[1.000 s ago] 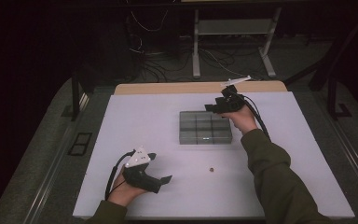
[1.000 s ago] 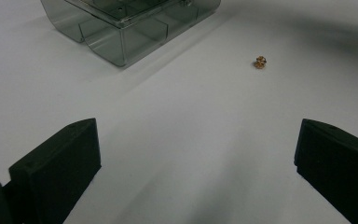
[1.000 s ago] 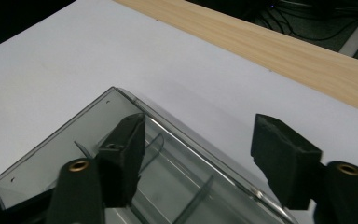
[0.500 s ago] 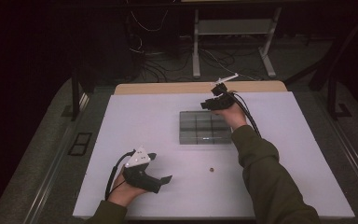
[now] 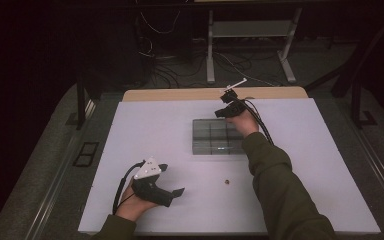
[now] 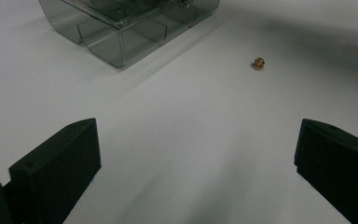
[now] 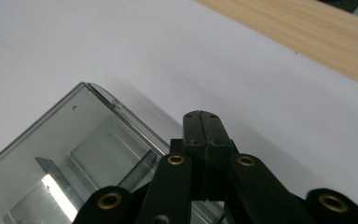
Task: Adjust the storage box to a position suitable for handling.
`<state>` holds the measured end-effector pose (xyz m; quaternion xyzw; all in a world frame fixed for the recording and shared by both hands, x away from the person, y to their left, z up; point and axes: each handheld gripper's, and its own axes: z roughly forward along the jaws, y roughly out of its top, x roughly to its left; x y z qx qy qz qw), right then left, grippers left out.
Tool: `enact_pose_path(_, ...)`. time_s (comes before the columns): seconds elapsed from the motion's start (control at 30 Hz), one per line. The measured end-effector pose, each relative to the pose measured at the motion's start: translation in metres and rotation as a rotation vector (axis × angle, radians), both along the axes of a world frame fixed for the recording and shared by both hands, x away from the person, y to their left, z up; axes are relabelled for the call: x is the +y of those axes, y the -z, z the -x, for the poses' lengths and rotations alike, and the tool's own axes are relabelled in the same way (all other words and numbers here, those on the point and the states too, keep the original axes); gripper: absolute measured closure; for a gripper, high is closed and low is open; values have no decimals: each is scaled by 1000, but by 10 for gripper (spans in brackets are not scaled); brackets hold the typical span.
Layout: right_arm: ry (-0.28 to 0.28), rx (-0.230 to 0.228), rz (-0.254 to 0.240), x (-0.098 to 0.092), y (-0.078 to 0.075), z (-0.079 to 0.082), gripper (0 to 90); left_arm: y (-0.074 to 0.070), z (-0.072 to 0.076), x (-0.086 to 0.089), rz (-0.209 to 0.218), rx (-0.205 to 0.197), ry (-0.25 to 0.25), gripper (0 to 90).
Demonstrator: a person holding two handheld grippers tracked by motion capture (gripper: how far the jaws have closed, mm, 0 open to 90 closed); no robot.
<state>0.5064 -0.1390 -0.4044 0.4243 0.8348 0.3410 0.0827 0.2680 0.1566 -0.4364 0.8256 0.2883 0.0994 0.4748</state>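
My right gripper (image 7: pixel 202 122) has just closed empty at the box (image 5: pixel 215 136) corner; my left gripper (image 6: pixel 196 163) gapes wide.

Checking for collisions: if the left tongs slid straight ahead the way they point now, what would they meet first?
Probably bare white table; the left tongs stand open, the small brass part lies slightly right of centre, the clear compartment box to the left.

The right gripper (image 5: pixel 226 110) is carried a little further toward the far edge of the clear compartment box (image 5: pixel 215 136) and slightly lower. Its jaws have just been closing and are now pressed flat together above the box's corner, with nothing seen between them in the right gripper view.
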Motion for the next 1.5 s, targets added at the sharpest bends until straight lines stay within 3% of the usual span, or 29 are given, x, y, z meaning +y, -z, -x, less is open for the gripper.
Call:
enact_pose_path(0.57,22,16,27,1,3,-3,893,0,0,0,-3,1,3,0)
enact_pose_path(0.83,7,22,43,3,7,-2,894,0,0,0,-4,-1,5,0)
enact_pose_path(1.5,-25,32,62,3,6,14,894,0,0,-1,-9,-3,6,0)
